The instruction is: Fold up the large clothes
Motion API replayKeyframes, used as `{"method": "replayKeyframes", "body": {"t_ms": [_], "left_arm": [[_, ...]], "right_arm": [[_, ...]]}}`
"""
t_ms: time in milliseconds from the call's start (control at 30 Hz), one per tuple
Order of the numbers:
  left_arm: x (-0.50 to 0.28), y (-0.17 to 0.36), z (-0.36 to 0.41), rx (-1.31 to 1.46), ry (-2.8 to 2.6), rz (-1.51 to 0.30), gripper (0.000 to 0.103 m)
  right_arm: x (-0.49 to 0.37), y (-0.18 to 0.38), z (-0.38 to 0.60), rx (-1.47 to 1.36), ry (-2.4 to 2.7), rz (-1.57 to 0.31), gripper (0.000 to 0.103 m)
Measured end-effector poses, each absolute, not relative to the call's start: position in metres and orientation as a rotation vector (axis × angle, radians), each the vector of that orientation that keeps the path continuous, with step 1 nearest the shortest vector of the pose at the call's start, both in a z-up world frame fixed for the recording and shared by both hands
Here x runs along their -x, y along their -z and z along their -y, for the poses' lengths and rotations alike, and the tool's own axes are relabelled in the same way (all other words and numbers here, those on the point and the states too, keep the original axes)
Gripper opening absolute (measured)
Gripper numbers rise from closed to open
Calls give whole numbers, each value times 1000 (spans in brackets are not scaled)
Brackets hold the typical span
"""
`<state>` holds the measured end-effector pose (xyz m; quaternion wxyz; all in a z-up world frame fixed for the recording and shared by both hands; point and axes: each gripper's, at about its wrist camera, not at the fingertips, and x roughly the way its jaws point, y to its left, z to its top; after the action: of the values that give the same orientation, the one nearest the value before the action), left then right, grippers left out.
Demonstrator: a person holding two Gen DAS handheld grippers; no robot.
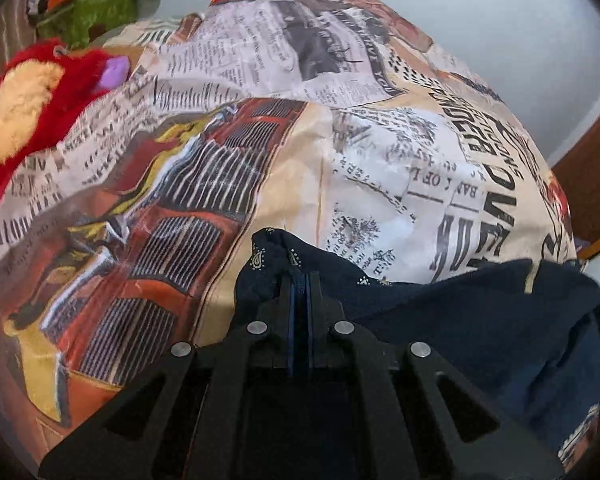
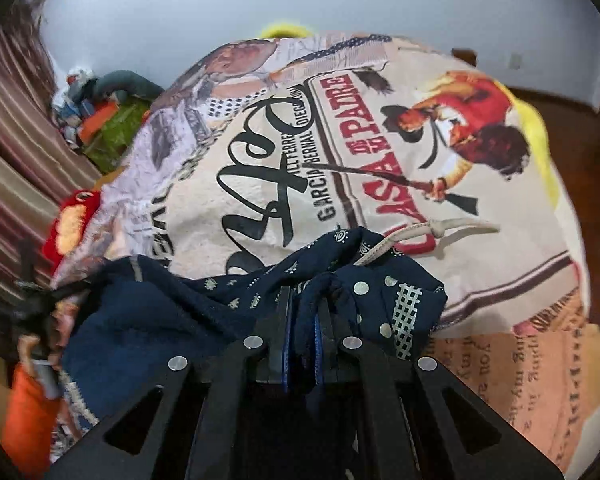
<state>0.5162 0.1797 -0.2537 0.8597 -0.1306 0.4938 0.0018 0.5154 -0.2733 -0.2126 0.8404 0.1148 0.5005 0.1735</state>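
Left gripper clamped on navy garment, right gripper pinching its bunched edge, printed bedsheet beneath, garment's lower part cut off at six o'clock, red plush toy at nine o'clock, blurred.

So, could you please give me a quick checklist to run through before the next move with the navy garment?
1. Left gripper shut on the navy garment: ok.
2. Right gripper shut on the navy garment: ok.
3. Garment spread flat between the grippers: not ok, bunched.
4. White drawstring clear of the right gripper: ok.
5. Printed bedspread ahead free of clutter: ok.
6. Red plush toy clear of the landing spot: cannot tell.
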Motion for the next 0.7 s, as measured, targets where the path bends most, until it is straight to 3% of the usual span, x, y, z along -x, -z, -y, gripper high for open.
{"method": "replayKeyframes", "body": {"t_ms": [167,367,433,500,533,567,600,667,700], "left_arm": [[-507,228,-171,77,-62,-1005,11],[-487,181,-180,5,-100,-968,12],[-475,162,-179,8,-92,-941,20],[-463,145,-174,9,-83,-912,45],[-458,138,-169,11,-73,-897,49],[-449,131,-164,14,-53,-881,53],[-441,126,-157,11,-29,-876,53],[-430,121,-146,0,6,-881,55],[-423,120,-137,-5,32,-888,59]], "right_arm": [[-517,197,288,-301,-412,-1102,5],[-498,144,309,-170,-240,-984,8],[-489,130,311,-155,-241,-977,8],[-476,116,306,-126,-241,-958,9],[-469,110,301,-105,-242,-948,11],[-464,106,298,-96,-246,-941,23],[-454,101,293,-96,-255,-924,49],[-437,91,281,-103,-281,-862,80],[-426,86,270,-84,-312,-831,81]]}}
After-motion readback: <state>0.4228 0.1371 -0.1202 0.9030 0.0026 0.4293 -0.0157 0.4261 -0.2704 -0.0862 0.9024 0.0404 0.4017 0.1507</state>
